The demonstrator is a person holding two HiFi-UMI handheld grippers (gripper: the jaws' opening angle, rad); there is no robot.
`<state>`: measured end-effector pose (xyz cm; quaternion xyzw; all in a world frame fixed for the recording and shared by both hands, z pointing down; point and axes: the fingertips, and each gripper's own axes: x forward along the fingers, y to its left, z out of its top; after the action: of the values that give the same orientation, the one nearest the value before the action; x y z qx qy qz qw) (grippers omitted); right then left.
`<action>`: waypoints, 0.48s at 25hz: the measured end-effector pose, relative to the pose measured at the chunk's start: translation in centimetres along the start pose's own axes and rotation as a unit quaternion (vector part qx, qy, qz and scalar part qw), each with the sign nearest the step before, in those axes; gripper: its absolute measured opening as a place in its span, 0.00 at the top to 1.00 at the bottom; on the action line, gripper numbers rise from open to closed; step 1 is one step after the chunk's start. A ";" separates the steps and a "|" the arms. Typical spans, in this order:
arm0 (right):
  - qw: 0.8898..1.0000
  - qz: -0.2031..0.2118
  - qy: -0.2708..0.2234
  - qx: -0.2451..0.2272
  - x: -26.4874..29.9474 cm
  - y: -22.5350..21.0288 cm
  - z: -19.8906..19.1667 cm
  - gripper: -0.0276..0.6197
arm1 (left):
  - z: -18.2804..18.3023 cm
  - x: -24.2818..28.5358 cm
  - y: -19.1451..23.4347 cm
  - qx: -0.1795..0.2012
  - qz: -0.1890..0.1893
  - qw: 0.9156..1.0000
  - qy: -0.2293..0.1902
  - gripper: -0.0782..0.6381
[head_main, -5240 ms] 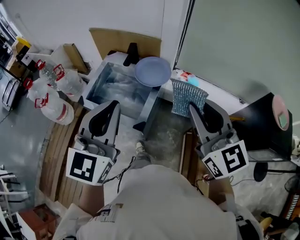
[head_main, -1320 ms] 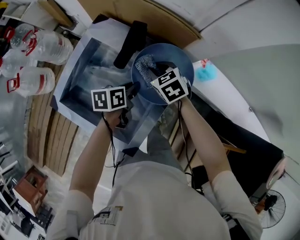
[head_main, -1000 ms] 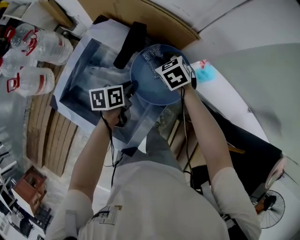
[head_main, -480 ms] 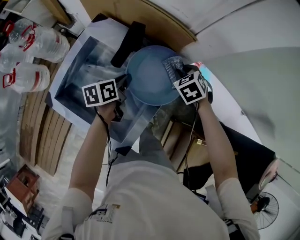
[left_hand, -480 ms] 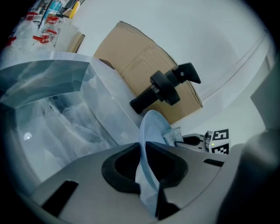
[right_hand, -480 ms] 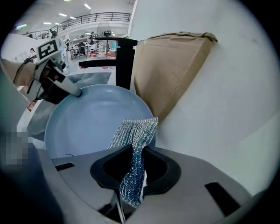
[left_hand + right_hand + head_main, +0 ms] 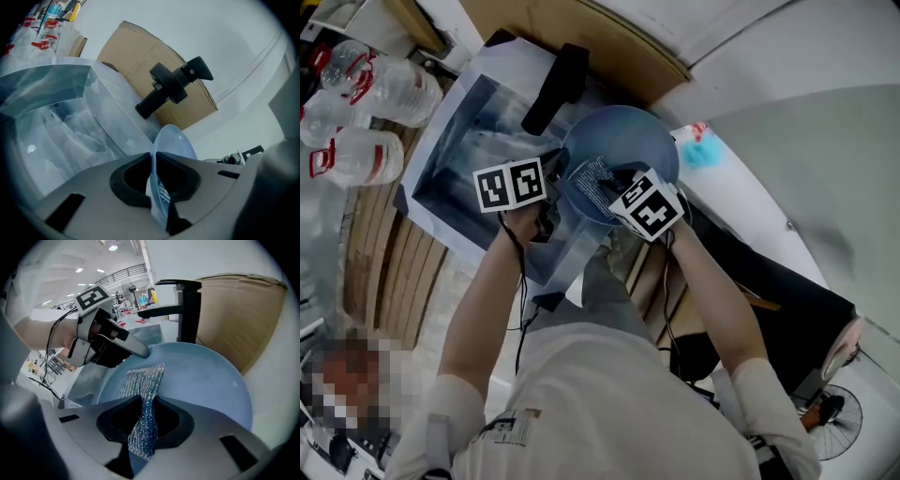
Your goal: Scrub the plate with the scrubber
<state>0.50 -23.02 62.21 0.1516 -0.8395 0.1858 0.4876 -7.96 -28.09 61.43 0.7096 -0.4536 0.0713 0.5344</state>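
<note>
Our right gripper [image 7: 149,404], jaws clamped on the silvery mesh scrubber [image 7: 143,380], lays it against the pale blue round plate [image 7: 211,376]. Our left gripper [image 7: 153,161] has just been closing on the plate's rim, holding it tilted above the steel sink [image 7: 455,164]. Scrubbing looks under way; next we should sweep the mesh across the face, keeping the rim firm.

— Where's the head view?
— High above, facing steeply down on the left gripper [image 7: 555,178], the right gripper [image 7: 609,183] and the sink [image 7: 441,150] beyond them.
— And the gripper views?
— Each sits close behind its own jaws, looking along them. Both share the plate [image 7: 211,376] and black faucet [image 7: 187,310] just ahead.
</note>
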 end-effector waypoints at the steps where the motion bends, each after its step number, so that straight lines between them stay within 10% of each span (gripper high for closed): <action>1: 1.000 -0.002 -0.008 0.000 0.3 0.4 0.8 0.80 | -0.1 0.0 0.0 0.002 0.004 1.000 0.000 0.83; 12: 0.997 -0.055 0.000 -0.059 2.1 -3.6 5.3 0.77 | 0.8 -0.1 1.4 -0.026 0.004 1.000 -0.014 0.83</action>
<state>-3.02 -28.79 62.21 0.1686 -0.8394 0.1092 0.5050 -9.37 -28.69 61.99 0.6942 -0.4659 0.0517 0.5462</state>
